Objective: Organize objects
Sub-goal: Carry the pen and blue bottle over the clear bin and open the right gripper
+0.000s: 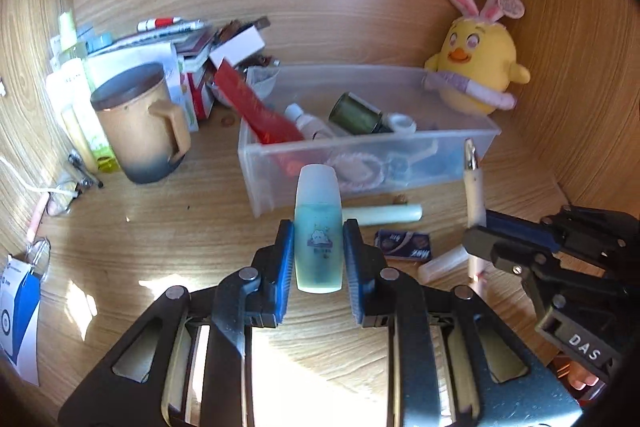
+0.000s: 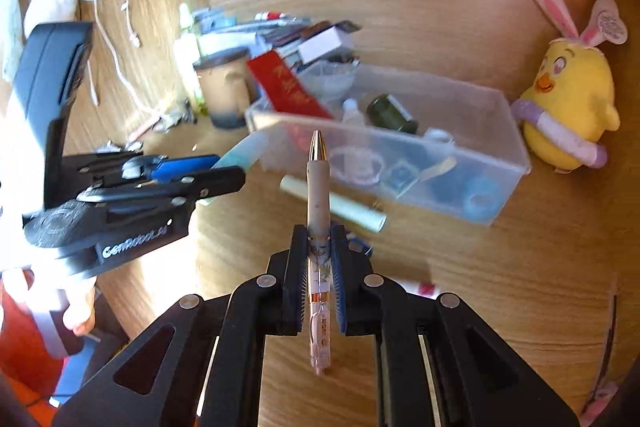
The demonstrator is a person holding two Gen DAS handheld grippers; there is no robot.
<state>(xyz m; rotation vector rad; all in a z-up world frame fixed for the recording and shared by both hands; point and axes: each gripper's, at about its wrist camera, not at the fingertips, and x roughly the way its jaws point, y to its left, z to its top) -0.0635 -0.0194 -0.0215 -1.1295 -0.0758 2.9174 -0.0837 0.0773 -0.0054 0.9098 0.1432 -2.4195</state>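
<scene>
I have 2 things in hand. My left hand-held gripper is clamped on a small blue bottle, held above the worktop just in front of the clear bin. Its long axis runs straight out along my fingers, pale cap leading toward the bin, base back between the pads. My right hand-held gripper is closed on a pen, gripped around its middle, with the gold tip pointing forward at the bin and the clip end hanging back behind the pads.

I judge the risks to be these. The pen is thin and held at 1 narrow spot, so a bump on the bin's near wall could pivot it or let it slide out. The bottle is smooth and rounded, and it could squirt forward if I squeeze unevenly. The 2 grippers sit close together, so they could clash if both head for the same corner. The bin already holds a red tube, a dark jar and a small white bottle, so a careless drop may land on top of these and roll back out. A pale stick and a small packet lie on the worktop beneath.
</scene>
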